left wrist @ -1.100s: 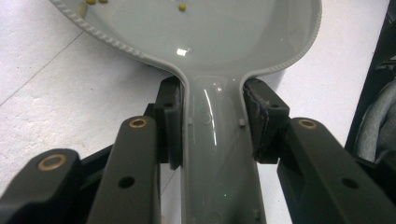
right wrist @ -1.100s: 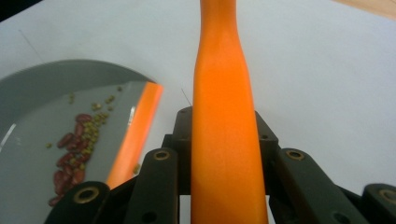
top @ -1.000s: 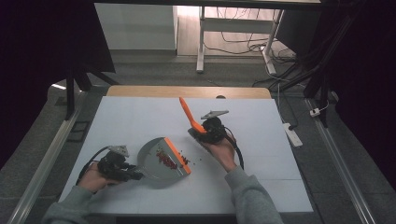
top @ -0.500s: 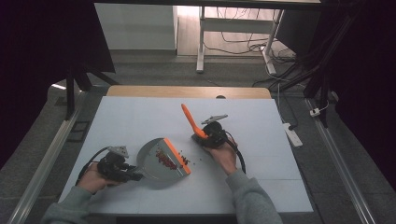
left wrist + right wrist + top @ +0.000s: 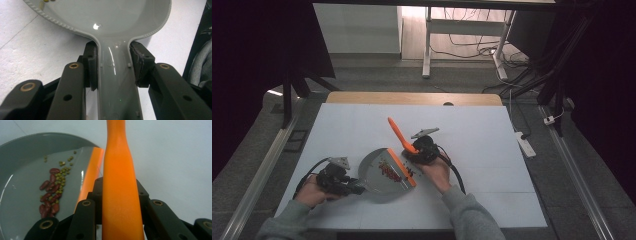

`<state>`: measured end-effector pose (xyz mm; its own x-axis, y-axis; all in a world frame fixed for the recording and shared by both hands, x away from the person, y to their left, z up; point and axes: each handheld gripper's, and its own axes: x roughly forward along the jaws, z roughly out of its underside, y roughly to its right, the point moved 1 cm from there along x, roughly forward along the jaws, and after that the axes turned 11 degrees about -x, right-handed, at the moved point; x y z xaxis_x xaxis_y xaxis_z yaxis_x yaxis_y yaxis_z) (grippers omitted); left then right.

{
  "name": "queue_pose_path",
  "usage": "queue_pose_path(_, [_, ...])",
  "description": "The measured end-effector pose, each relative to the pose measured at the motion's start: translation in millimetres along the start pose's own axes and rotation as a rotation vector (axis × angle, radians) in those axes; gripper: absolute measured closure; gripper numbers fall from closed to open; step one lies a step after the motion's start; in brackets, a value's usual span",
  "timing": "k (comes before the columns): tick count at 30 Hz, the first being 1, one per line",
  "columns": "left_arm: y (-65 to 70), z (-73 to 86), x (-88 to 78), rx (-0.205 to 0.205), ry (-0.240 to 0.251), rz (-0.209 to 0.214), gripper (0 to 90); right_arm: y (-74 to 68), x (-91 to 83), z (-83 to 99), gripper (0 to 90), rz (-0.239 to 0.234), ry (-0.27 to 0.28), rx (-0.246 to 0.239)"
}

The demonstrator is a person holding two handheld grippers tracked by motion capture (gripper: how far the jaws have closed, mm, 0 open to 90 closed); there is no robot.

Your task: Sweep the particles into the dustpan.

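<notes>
A grey dustpan (image 5: pixel 379 181) with an orange front lip (image 5: pixel 402 168) lies on the white table (image 5: pixel 492 150). My left gripper (image 5: pixel 356 189) is shut on its grey handle (image 5: pixel 117 82), one pad (image 5: pixel 91 65) pressing each side. Red beans and small green ones (image 5: pixel 387 170) lie in the pan, a loose pile (image 5: pixel 53 191) in the right gripper view. My right gripper (image 5: pixel 413 151) is shut on an orange brush handle (image 5: pixel 397 133), which rises between its jaws (image 5: pixel 120 170) just beside the dustpan's lip (image 5: pixel 91 171).
A wooden strip (image 5: pixel 412 98) runs along the table's far edge. A white power strip (image 5: pixel 524 144) lies on the floor to the right. Metal rails flank the table, and a desk frame with cables (image 5: pixel 462 45) stands beyond it.
My right gripper has carried the orange brush handle left and toward the person, up against the dustpan's orange lip. The left gripper and dustpan have stayed put.
</notes>
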<state>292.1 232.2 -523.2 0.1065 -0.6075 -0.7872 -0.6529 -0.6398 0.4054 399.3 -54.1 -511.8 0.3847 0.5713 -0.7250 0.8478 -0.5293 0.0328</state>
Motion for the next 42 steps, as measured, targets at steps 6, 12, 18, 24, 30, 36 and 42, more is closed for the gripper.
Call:
queue_pose_path(6, [0.2,-0.2,0.5,0.001,-0.002,-0.002,61.4,-12.6,6.5,-4.9,70.7,-0.031,0.017,0.001])
queue_pose_path(12, [0.2,-0.2,0.6,0.0,-0.001,-0.002,61.4,-26.8,10.0,-12.3,70.7,-0.077,0.064,0.008])
queue_pose_path(18, [-0.3,0.0,0.7,-0.001,0.0,0.001,61.4,-48.4,17.3,-23.6,70.7,-0.206,0.097,0.009])
queue_pose_path(24, [-0.6,0.1,0.8,0.001,-0.002,0.002,61.4,-35.5,-2.1,-29.1,70.7,-0.137,0.138,-0.01])
queue_pose_path(30, [2.0,1.9,0.6,0.005,-0.004,-0.002,61.4,-5.4,-21.2,-12.8,70.7,-0.017,0.133,0.027])
queue_pose_path(36, [4.8,3.6,-1.2,0.004,-0.005,-0.004,61.3,6.2,-12.1,6.8,70.8,0.033,0.068,0.061])
queue_pose_path(42, [5.0,3.3,-1.0,0.005,-0.004,-0.005,61.4,-6.8,0.8,5.9,70.8,0.001,0.069,0.064])
